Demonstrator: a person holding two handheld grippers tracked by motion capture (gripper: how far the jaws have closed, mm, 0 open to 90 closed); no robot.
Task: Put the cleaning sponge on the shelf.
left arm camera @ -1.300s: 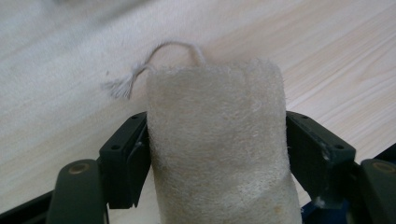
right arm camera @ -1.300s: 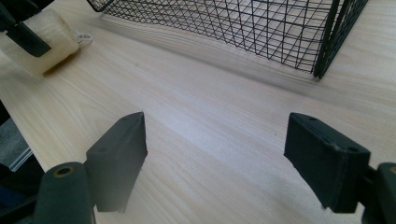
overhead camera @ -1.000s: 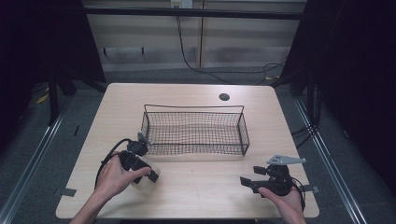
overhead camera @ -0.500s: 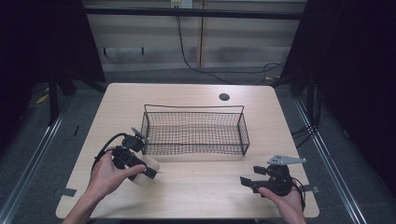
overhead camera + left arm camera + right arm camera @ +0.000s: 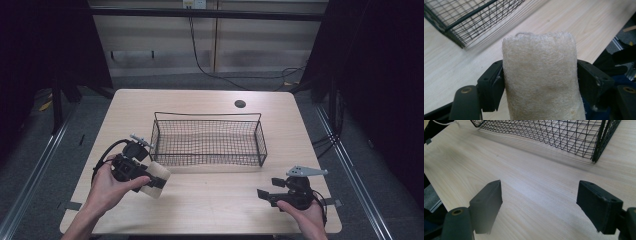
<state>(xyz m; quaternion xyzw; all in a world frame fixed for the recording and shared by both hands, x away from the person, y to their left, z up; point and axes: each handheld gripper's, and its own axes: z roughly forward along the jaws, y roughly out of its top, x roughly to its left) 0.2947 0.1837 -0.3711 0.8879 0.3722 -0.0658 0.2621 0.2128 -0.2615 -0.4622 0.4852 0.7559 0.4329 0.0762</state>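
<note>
A pale fibrous sponge block (image 5: pixel 541 75) sits clamped between the jaws of my left gripper (image 5: pixel 156 180), which is shut on it just above the table, near the front left corner of the black wire basket (image 5: pixel 207 139). From above, the sponge (image 5: pixel 155 174) looks like a cream block at the gripper's tip. The basket (image 5: pixel 466 20) is empty and stands in the middle of the table. My right gripper (image 5: pixel 264 194) is held low at the front right, open, with nothing but bare wood between its jaws (image 5: pixel 539 202). The basket's corner (image 5: pixel 596 150) lies ahead of it.
The light wooden table (image 5: pixel 210 210) has a round cable hole (image 5: pixel 240 104) at the back right. Dark floor and metal rails surround the table. Cables hang along the back wall.
My left gripper has turned and lifted a little, and it now holds the sponge in plain sight at its tip. The right gripper has stayed put.
</note>
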